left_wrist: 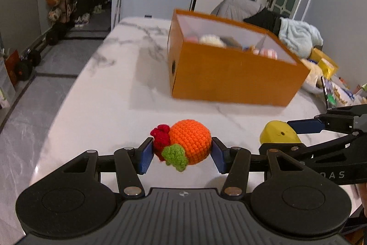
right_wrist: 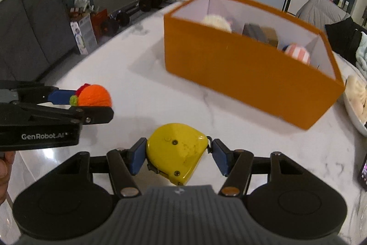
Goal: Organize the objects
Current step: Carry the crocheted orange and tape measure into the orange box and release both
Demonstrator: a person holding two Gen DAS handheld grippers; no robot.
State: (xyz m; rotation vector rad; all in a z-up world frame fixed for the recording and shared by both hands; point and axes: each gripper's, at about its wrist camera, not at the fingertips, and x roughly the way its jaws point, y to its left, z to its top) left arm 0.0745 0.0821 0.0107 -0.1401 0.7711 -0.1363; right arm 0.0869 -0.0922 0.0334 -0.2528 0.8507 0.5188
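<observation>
My left gripper (left_wrist: 182,153) is shut on an orange crochet fruit (left_wrist: 190,141) with red and green trim, held above the white marble table (left_wrist: 110,107). The fruit also shows in the right wrist view (right_wrist: 95,95). My right gripper (right_wrist: 177,154) is shut on a yellow tape measure (right_wrist: 175,150), held above the table; it shows at the right of the left wrist view (left_wrist: 278,133). An open orange box (left_wrist: 229,75) stands ahead of both grippers (right_wrist: 240,75) and holds several items, among them a cream ball (right_wrist: 216,22) and a pink striped ball (right_wrist: 298,53).
A white bowl with something pale in it (right_wrist: 355,102) sits right of the box. Packets and clutter (left_wrist: 332,88) lie at the table's right end. A phone (right_wrist: 363,169) lies at the right edge. The table's left edge drops to a grey floor (left_wrist: 34,95).
</observation>
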